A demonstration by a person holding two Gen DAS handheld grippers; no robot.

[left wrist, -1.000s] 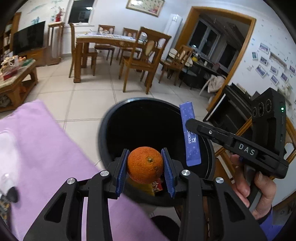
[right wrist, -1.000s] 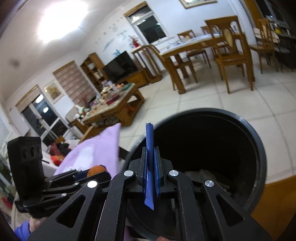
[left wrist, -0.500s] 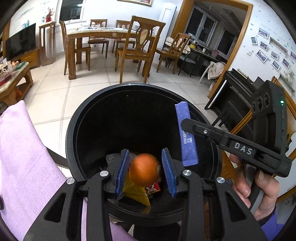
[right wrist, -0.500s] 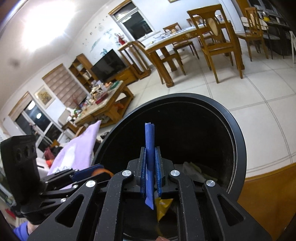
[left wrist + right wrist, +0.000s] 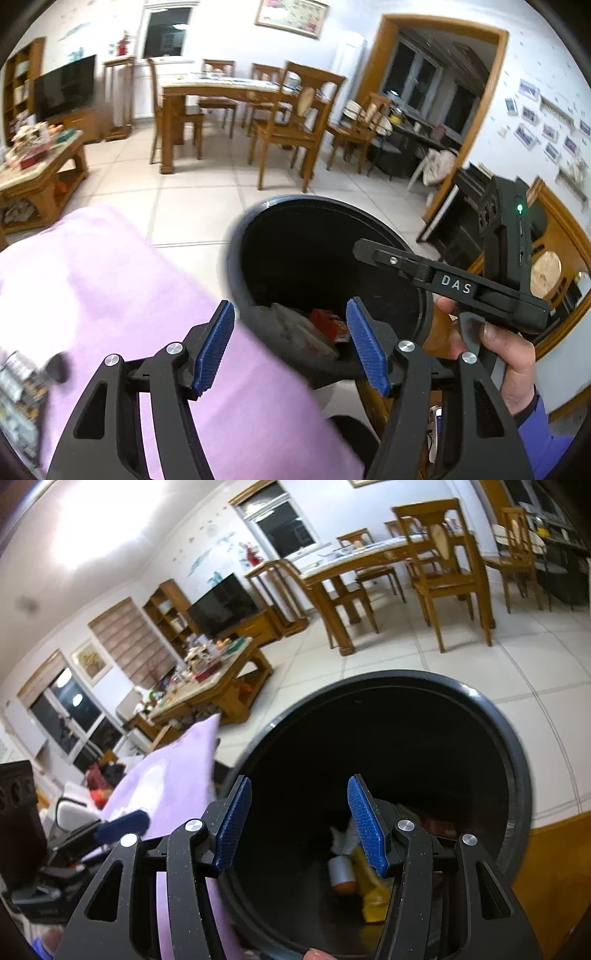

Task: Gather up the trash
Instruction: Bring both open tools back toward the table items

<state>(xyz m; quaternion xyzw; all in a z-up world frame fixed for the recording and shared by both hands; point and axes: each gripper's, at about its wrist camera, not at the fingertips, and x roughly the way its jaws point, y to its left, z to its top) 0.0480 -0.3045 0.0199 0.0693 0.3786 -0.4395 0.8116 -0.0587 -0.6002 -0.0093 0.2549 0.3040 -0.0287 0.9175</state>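
I am drawing my left gripper (image 5: 291,347) and right gripper (image 5: 301,825), jaws just opened and empty, clear of the black bin (image 5: 517,768) now holding the trash (image 5: 369,890).

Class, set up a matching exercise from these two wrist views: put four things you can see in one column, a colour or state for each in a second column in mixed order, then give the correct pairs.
Things:
1. trash bin
2. cloth
3. left gripper
4. wrapper in the bin

Colour or state:
A. lilac
B. yellow
C. black, round
D. open, nothing between its blue pads

Pairs: 1-C, 2-A, 3-D, 4-B
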